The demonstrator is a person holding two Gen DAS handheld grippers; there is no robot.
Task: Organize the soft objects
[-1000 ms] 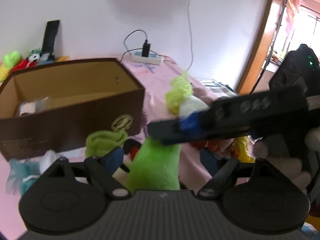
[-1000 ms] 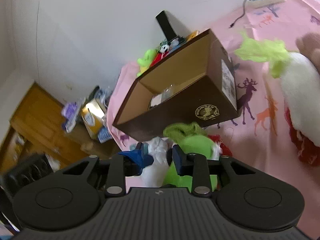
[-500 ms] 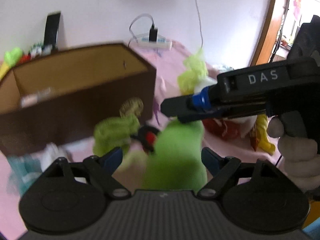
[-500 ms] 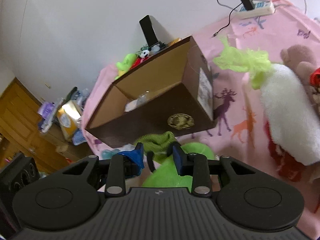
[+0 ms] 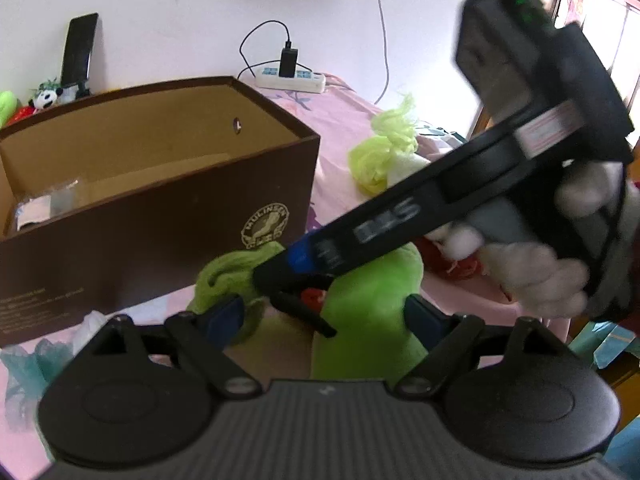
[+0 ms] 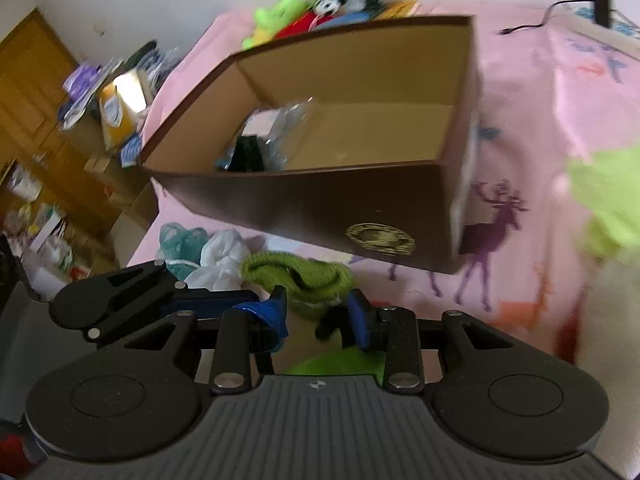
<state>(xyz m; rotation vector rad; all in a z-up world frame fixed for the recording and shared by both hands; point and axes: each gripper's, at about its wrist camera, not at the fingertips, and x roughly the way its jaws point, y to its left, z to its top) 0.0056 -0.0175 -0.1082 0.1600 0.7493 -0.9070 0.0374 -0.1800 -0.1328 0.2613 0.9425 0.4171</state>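
Note:
A bright green plush toy [image 5: 368, 316] sits between the wide-open fingers of my left gripper [image 5: 324, 320]. Its knitted green cap [image 5: 228, 280] lies in front of the brown cardboard box [image 5: 160, 208]. My right gripper [image 5: 296, 280] reaches in from the right, its tips down at the plush's cap end. In the right wrist view the right gripper [image 6: 316, 316] is partly open around the knitted cap [image 6: 300, 280], with the plush body [image 6: 340, 364] below. The open box [image 6: 360, 208] holds a plastic packet [image 6: 272, 136].
A white plush with yellow-green tuft [image 5: 388, 156] and red parts lies right of the box on the pink deer-print cloth [image 6: 532, 120]. White and teal mesh puffs [image 6: 204, 248] lie left. A power strip [image 5: 290, 78], a phone [image 5: 78, 52] and small toys [image 6: 304, 16] sit behind.
The right gripper has tilted down and dropped its tips onto the plush's cap end. Its fingers have opened a little. The box now looks closer in the right wrist view.

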